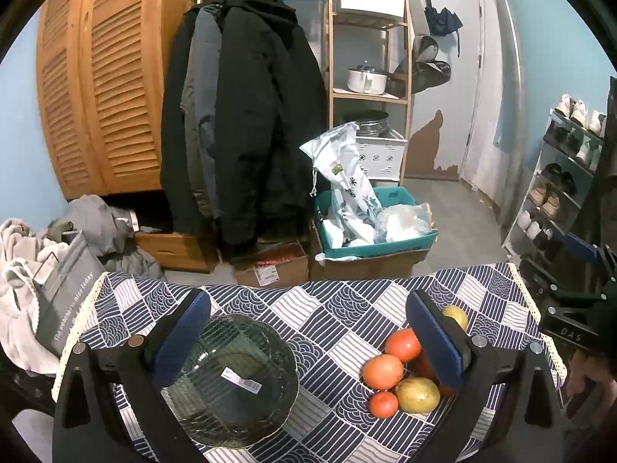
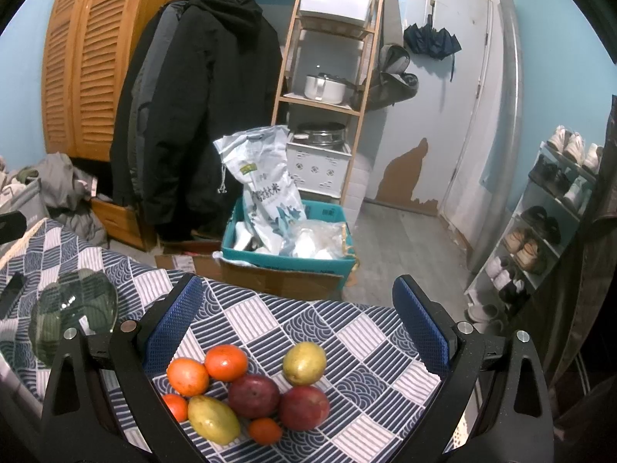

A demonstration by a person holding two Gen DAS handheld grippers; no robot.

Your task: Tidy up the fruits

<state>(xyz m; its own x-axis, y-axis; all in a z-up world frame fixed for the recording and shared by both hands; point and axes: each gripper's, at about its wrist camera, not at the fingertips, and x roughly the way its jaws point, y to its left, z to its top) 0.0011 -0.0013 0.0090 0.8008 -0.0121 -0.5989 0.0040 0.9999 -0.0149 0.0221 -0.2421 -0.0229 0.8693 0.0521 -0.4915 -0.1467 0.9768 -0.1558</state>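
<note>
A pile of fruit lies on the patterned tablecloth (image 2: pixel 347 332): several oranges (image 2: pixel 225 362), two yellow-green mangoes (image 2: pixel 213 418) and two dark red apples (image 2: pixel 253 395). My right gripper (image 2: pixel 297 316) is open and empty, hovering just above and behind the pile. A ribbed green glass bowl (image 1: pixel 231 382) sits empty on the table's left. My left gripper (image 1: pixel 308 332) is open and empty above it, with the bowl under its left finger. The fruit (image 1: pixel 382 371) shows beside its right finger. The bowl (image 2: pixel 73 308) also shows at the left in the right wrist view.
Beyond the table's far edge stand a teal crate (image 2: pixel 289 258) with bags on cardboard boxes, hanging coats (image 1: pixel 246 115), a wooden shelf (image 1: pixel 366 58) and a shoe rack (image 2: pixel 547 223). Clothes (image 1: pixel 23 270) are heaped at the left.
</note>
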